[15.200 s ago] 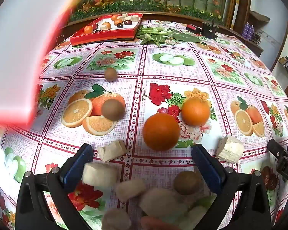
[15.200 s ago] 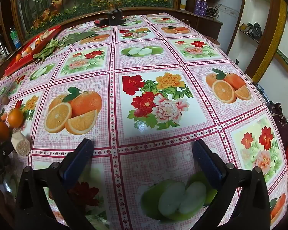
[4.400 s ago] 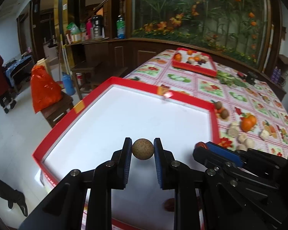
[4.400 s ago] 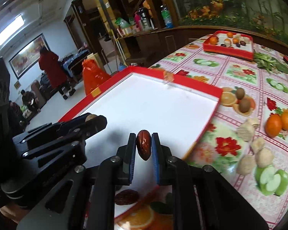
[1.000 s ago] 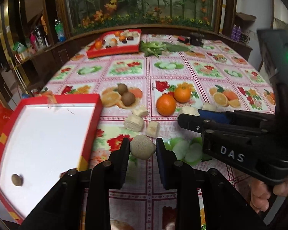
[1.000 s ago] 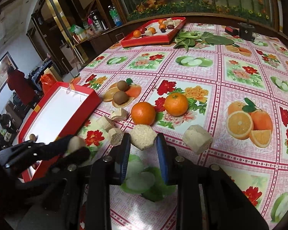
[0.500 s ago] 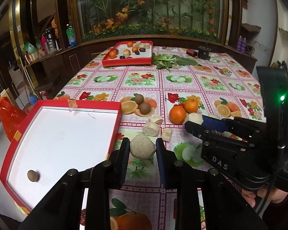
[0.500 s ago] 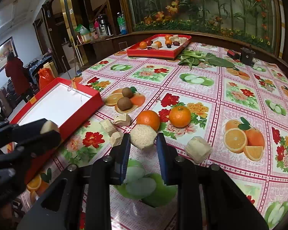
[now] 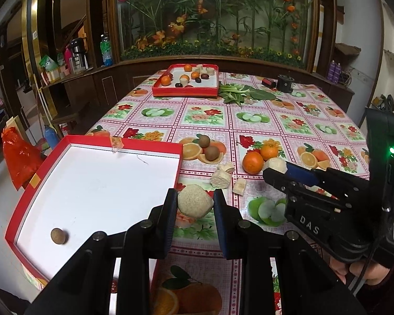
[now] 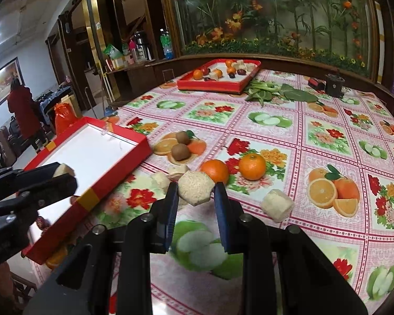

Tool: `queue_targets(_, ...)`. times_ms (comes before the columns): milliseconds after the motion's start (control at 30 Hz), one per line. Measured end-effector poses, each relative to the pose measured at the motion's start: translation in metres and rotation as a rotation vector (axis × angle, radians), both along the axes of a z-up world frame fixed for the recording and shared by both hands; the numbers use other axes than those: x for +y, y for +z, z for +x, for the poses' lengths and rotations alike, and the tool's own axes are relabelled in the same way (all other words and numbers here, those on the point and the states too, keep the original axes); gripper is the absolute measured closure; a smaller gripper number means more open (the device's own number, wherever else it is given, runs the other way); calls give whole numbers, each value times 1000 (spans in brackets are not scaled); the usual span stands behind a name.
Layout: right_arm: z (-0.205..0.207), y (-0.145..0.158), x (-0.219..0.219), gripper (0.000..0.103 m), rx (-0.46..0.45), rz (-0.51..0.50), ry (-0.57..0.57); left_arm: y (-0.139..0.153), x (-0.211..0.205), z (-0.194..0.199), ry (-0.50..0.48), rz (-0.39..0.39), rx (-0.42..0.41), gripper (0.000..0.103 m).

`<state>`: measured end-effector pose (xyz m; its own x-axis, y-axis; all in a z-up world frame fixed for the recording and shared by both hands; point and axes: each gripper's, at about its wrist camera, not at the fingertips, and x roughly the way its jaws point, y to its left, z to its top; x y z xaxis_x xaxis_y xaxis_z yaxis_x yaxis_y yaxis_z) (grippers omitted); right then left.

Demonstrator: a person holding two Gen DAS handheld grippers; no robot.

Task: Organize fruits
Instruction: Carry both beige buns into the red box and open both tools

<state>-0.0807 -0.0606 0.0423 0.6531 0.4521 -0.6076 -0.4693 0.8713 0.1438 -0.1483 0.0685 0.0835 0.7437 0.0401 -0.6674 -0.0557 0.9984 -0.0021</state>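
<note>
My left gripper (image 9: 195,206) is shut on a beige peeled chunk (image 9: 195,203), held above the tablecloth just right of the red tray (image 9: 123,143). One small brown ball (image 9: 58,235) lies in the tray's white bottom. My right gripper (image 10: 195,190) is shut on a similar beige chunk (image 10: 195,187), above the table in front of two oranges (image 10: 252,166). Each gripper shows in the other's view: the right gripper (image 9: 275,169) by the oranges (image 9: 253,162), the left gripper (image 10: 63,177) over the tray (image 10: 92,152).
Two kiwis (image 9: 212,153) and loose beige chunks (image 9: 220,179) lie on the flowered cloth; another chunk (image 10: 277,204) sits right of my right gripper. A second red tray (image 9: 186,93) with fruit and green leaves (image 9: 239,93) are at the far end. A person in red (image 10: 23,115) stands far left.
Both grippers still hold their chunks. Both views have risen and drawn back from the table, so more of the room and the far tray show.
</note>
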Motion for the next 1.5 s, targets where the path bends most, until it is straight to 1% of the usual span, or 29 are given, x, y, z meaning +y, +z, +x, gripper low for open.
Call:
queue_targets(200, -10, 5, 11, 73, -6, 52, 23, 4, 10, -6, 18, 0, -17, 77)
queue_targets(300, -16, 10, 21, 73, -11, 92, 45, 6, 18, -10, 36, -1, -27, 76)
queue_targets(400, -22, 13, 34, 73, -5, 111, 69, 8, 28, -12, 56, -6, -34, 76)
queue_targets(633, -41, 20, 74, 73, -18, 96, 149, 10, 55, -19, 113, -14, -54, 77)
queue_targets(800, -48, 23, 95, 73, -11, 93, 178, 10, 75, -25, 159, -17, -64, 76)
queue_targets(933, -53, 21, 117, 73, -7, 60, 199, 5, 92, -29, 201, -6, -62, 76)
queue_targets(1200, -57, 11, 148, 73, 16, 21, 225, -7, 128, -36, 277, -22, -41, 76)
queue_targets(1333, -58, 4, 158, 73, 34, -8, 237, -13, 143, -37, 316, -17, -32, 76)
queue_targets(1500, -59, -8, 168, 73, 69, -40, 255, -25, 153, -35, 343, -3, 0, 76)
